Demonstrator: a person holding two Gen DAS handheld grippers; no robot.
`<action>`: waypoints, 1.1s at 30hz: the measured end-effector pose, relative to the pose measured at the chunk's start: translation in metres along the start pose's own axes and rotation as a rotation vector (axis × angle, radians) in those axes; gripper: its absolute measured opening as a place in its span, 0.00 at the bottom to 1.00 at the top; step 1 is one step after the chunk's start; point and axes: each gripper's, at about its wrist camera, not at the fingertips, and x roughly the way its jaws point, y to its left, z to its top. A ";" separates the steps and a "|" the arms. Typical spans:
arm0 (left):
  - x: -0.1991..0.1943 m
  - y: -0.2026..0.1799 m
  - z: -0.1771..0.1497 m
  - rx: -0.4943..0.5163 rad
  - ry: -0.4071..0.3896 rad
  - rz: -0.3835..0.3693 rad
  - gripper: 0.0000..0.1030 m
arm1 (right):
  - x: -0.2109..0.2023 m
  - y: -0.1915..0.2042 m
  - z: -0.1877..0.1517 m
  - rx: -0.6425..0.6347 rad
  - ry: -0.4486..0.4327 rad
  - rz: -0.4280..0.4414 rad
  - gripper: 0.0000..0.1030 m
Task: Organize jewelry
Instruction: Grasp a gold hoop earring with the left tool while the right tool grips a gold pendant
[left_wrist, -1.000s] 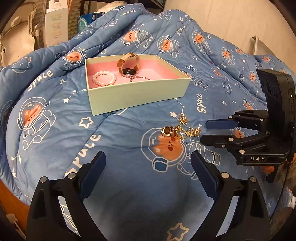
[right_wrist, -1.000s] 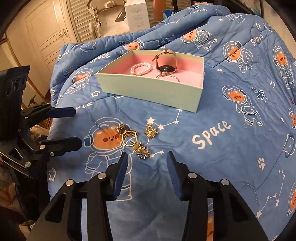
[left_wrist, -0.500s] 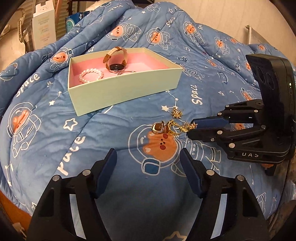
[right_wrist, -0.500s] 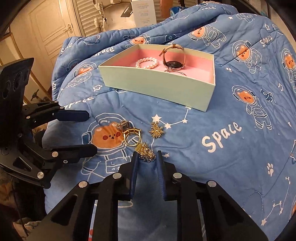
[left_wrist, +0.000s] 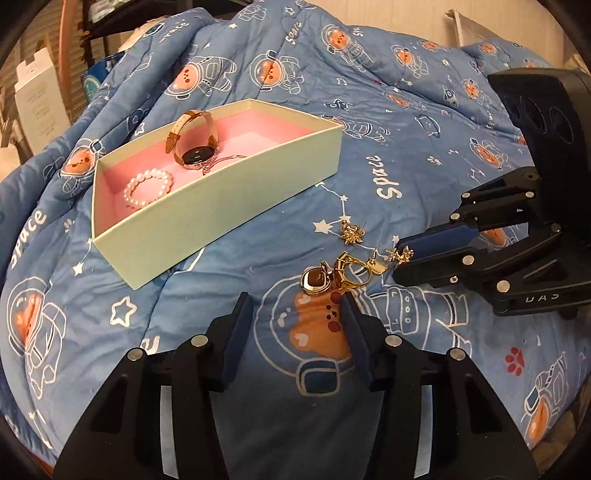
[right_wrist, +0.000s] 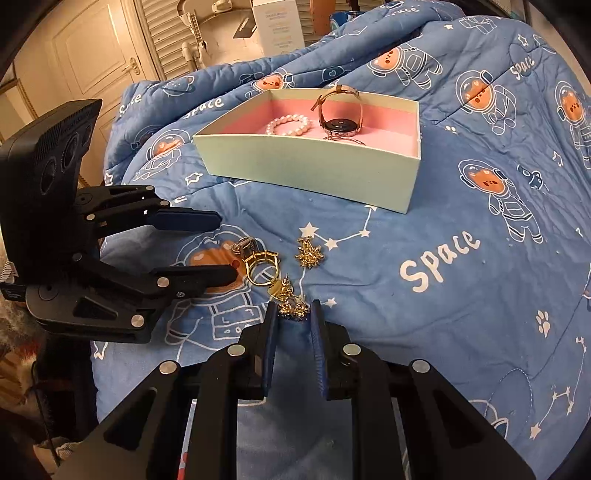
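Observation:
A mint box (left_wrist: 221, 192) (right_wrist: 306, 166) with a pink lining holds a watch (left_wrist: 195, 147) (right_wrist: 341, 114) and a pearl bracelet (left_wrist: 147, 186) (right_wrist: 290, 123). On the blue quilt in front of it lie two gold rings (left_wrist: 321, 280) (right_wrist: 260, 266) and a star earring (left_wrist: 352, 232) (right_wrist: 309, 253). My left gripper (left_wrist: 295, 301) (right_wrist: 227, 247) is closing, with the rings just beyond its tips and untouched. My right gripper (right_wrist: 293, 308) (left_wrist: 400, 254) is shut on a second gold earring (right_wrist: 291, 306) (left_wrist: 399, 254) that rests on the quilt.
The quilt (left_wrist: 406, 129) (right_wrist: 461, 258) is rumpled and rises behind the box. A white carton (right_wrist: 275, 26) and a louvred door stand at the back. The two grippers face each other closely across the rings.
The left gripper moved forward and down to the rings while its jaws narrowed. The right jaws closed onto the earring and then held still.

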 end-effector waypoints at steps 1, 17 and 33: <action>0.001 0.001 0.001 0.013 0.002 -0.008 0.45 | 0.000 0.000 -0.001 0.004 0.000 0.001 0.17; 0.015 -0.008 0.017 0.147 -0.019 -0.140 0.29 | 0.000 -0.004 -0.002 0.027 -0.001 0.003 0.17; -0.001 -0.004 0.010 0.064 -0.068 -0.133 0.20 | -0.002 -0.004 -0.004 0.040 -0.004 0.003 0.17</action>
